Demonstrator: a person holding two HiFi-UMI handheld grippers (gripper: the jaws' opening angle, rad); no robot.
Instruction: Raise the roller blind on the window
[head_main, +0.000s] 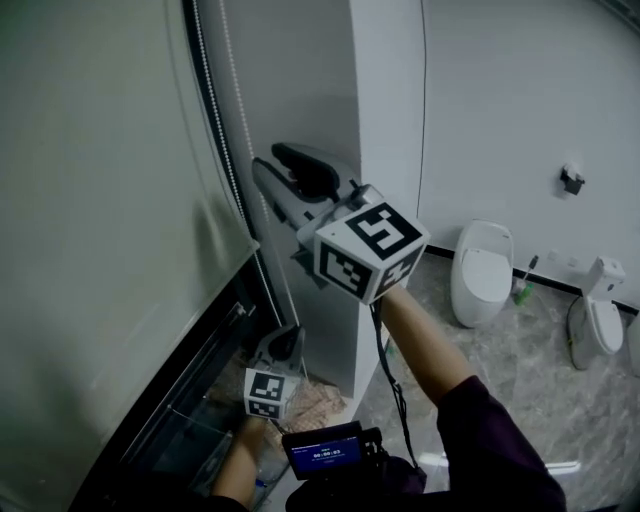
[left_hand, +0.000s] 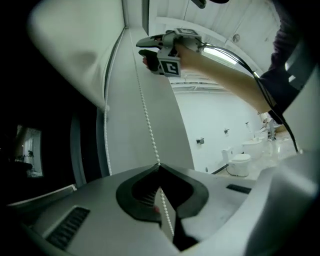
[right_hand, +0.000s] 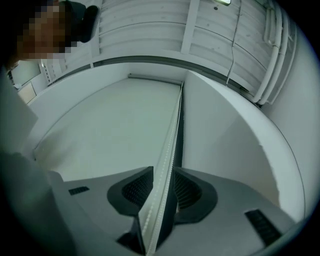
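Observation:
The pale roller blind (head_main: 110, 200) hangs over the window at the left, with its bottom edge slanting above dark glass. Its white bead chain (head_main: 228, 130) runs down the blind's right edge. My left gripper (head_main: 286, 342) is low down and shut on the bead chain (left_hand: 145, 110), which rises taut from the closed tips of that left gripper (left_hand: 159, 166). Higher up, my right gripper (head_main: 265, 172) reaches to the same chain. In the right gripper view, the right gripper (right_hand: 162, 172) has its jaws slightly apart with the chain (right_hand: 167, 165) between them.
A white wall column (head_main: 385, 100) stands right beside the chain. The dark window glass (head_main: 200, 400) shows under the blind. Two toilets (head_main: 482, 272) (head_main: 595, 320) and a toilet brush (head_main: 522, 285) stand along the far wall on the right.

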